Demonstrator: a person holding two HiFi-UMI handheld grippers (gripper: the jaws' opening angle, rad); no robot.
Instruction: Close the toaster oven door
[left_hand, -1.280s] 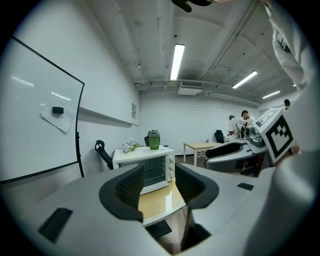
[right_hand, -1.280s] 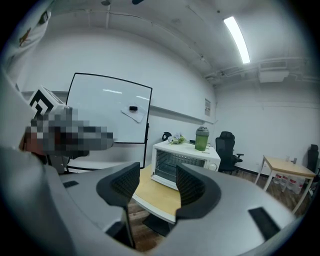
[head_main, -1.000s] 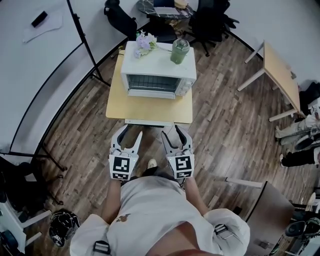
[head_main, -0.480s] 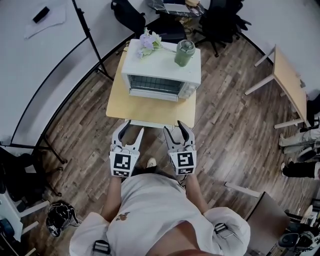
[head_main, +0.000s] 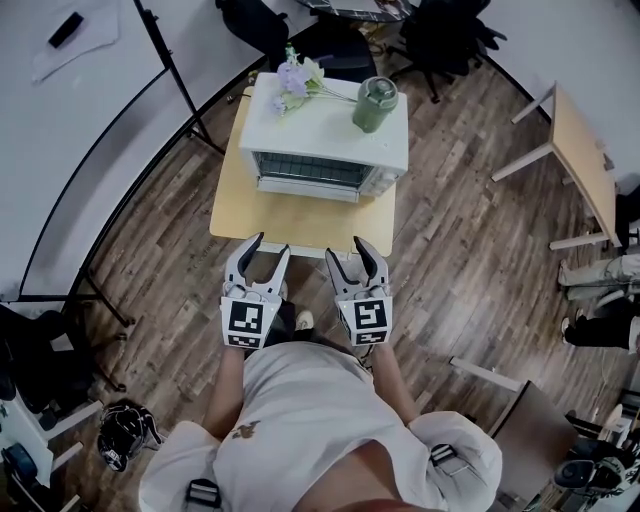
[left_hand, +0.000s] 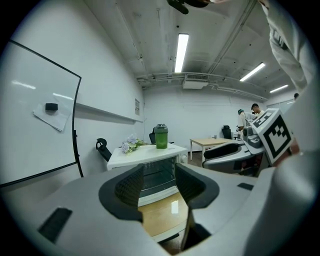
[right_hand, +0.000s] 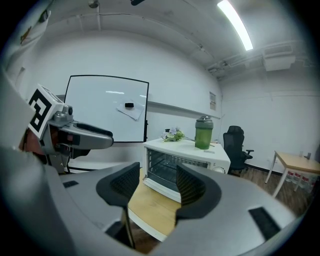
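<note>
Left tongs (head_main: 272, 246), right tongs (head_main: 345, 247) closer; oven (head_main: 322, 130) ahead.

Just a small wooden table (head_main: 300, 222) on the plank floor (head_main: 450, 260), with a white toaster oven (head_main: 325, 130) sitting at its 12 o'clock end.

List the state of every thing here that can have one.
toaster oven: door open, rack inside showing
green bottle: upright on the oven top, lid on
flowers: lying on the oven top
left tool: open, nothing between its jaws
right tool: open, nothing between its jaws
</note>
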